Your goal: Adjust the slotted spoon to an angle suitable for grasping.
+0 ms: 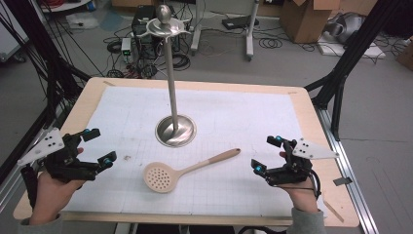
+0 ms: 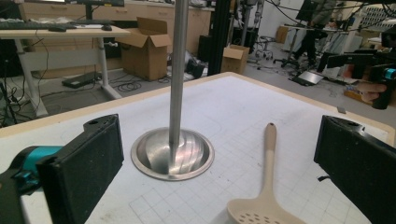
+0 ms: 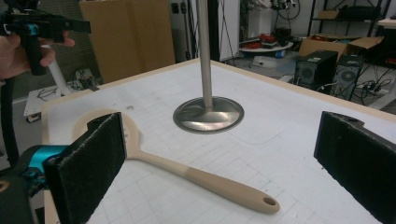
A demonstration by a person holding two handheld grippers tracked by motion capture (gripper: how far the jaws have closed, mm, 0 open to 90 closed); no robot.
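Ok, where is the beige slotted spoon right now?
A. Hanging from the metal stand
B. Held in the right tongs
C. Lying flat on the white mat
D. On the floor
C: the slotted spoon lies flat on the white mat, in front of the metal stand, with both tongs clear of it.

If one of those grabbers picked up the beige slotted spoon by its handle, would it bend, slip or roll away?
The slotted spoon looks like one moulded piece, so probably stiff and light. Its rounded, smooth handle might twist between flat pads, and the broad perforated head would likely droop if gripped far out. Lying flat on the white mat, it seems unlikely to roll.
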